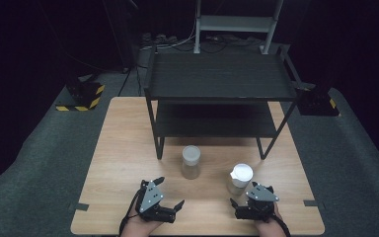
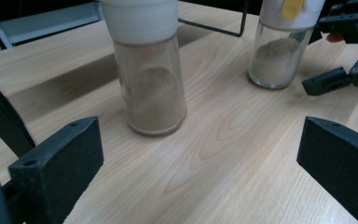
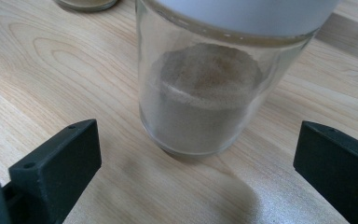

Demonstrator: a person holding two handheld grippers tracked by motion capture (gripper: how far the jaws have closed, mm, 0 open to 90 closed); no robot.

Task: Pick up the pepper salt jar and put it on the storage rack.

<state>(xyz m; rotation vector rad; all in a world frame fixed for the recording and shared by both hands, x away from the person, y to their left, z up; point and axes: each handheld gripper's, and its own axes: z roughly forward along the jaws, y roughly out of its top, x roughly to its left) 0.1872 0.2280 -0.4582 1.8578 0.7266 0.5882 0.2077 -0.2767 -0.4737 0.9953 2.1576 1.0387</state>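
Observation:
Two glass jars with white lids stand on the wooden table [image 1: 128, 148], each partly filled with brownish powder. The left jar [image 1: 191, 162] stands a little ahead of my left gripper [image 1: 170, 192], which is open with nothing in it. In the left gripper view this jar [image 2: 151, 79] rises just beyond the spread jaws of the left gripper [image 2: 200, 158]. The right jar [image 1: 239, 178] stands directly in front of my open right gripper [image 1: 247, 195]. Seen from the right gripper view, that jar [image 3: 205, 93] sits close ahead between the wide jaws of the right gripper [image 3: 198, 163], untouched.
A black two-tier metal rack [image 1: 222, 74] stands at the back of the table, its legs just behind the jars. In the left gripper view the right jar [image 2: 279, 51] and the other gripper [image 2: 349, 51] show at the upper right. Grey floor surrounds the table.

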